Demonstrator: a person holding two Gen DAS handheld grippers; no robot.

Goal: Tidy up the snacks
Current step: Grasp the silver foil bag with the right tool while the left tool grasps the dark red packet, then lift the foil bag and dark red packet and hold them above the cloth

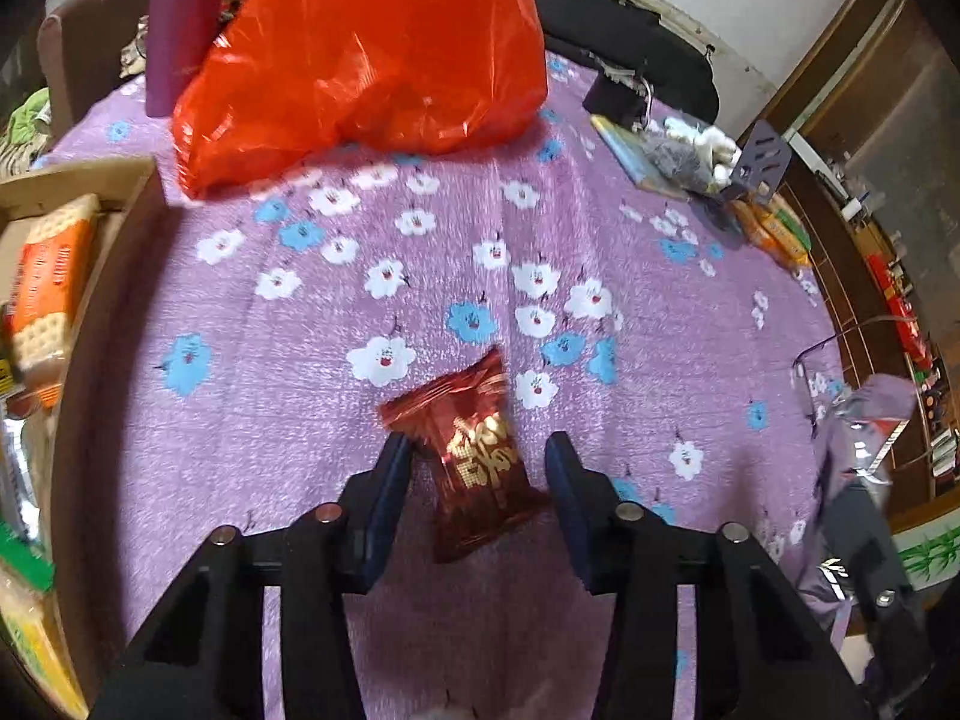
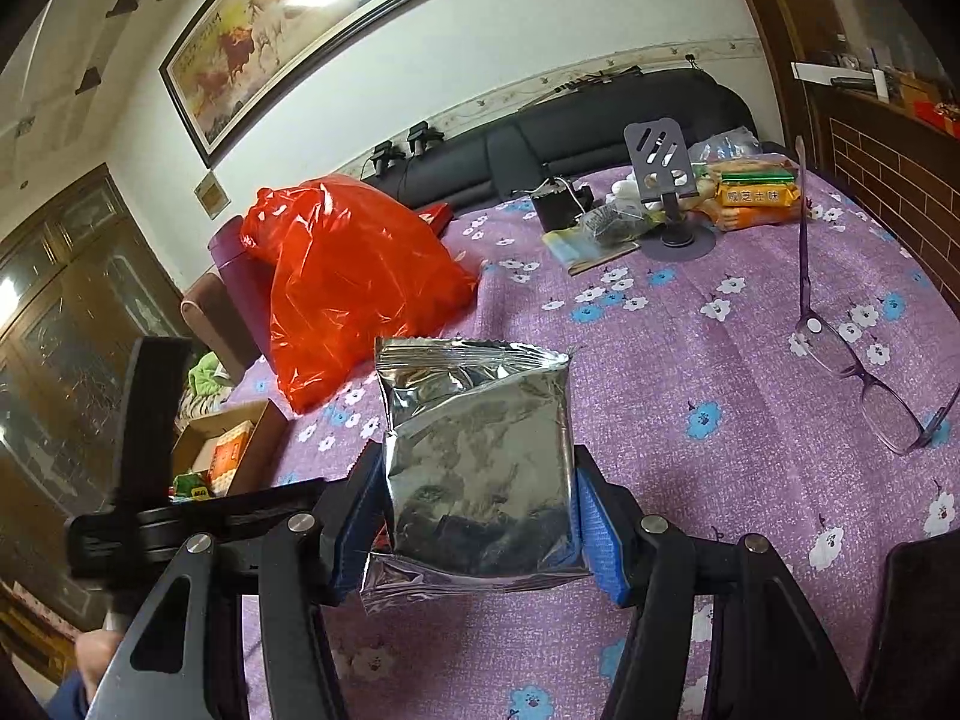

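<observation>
A small dark-red snack packet (image 1: 477, 468) with gold print lies on the purple flowered bedspread (image 1: 270, 420). It sits between the fingers of my left gripper (image 1: 474, 444). The left pad is against its edge, and a strip of cloth shows between it and the right pad. In the right wrist view my right gripper (image 2: 477, 462) is shut on a silver foil packet (image 2: 480, 438), held upright above the bedspread. The same foil packet (image 1: 873, 426) shows at the right edge of the left wrist view.
A cardboard box (image 1: 120, 180) with cracker packs (image 1: 51, 282) stands at the left. A red plastic bag (image 1: 372, 54) lies behind. At the right are purple glasses (image 2: 840, 360), a phone stand (image 2: 660, 162) and more snack packs (image 2: 756, 195). A black headboard (image 2: 600, 120) closes the back.
</observation>
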